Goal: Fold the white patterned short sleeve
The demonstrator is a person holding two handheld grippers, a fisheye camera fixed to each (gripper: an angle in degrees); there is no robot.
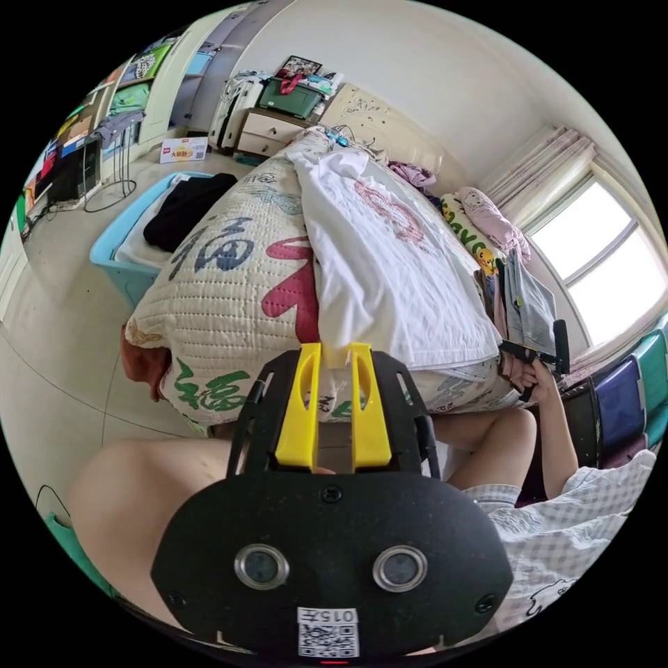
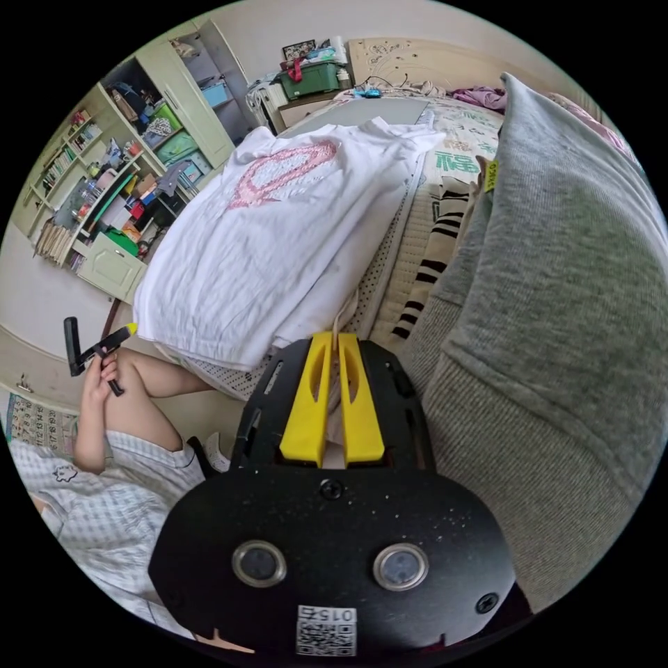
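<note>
One white short-sleeve shirt [image 1: 390, 271] with one pink print on its chest lies spread flat on a quilted bed cover [image 1: 236, 278], its hem at the near edge of the bed. Two pairs of tongs, each with two yellow jaws, are at that hem. In the left gripper view, the left tongs [image 1: 335, 358] have their jaws nearly together with a corner of the shirt's hem pinched between the tips. In the right gripper view, the right tongs [image 2: 335, 341] are likewise clenched on a thin fold of pale fabric, probably the shirt's other hem corner, though the edge is hard to make out. One grey garment [image 2: 550, 334] lies heaped just beside the shirt. One blue bin [image 1: 132, 243] stands on the floor beyond the bed.
</note>
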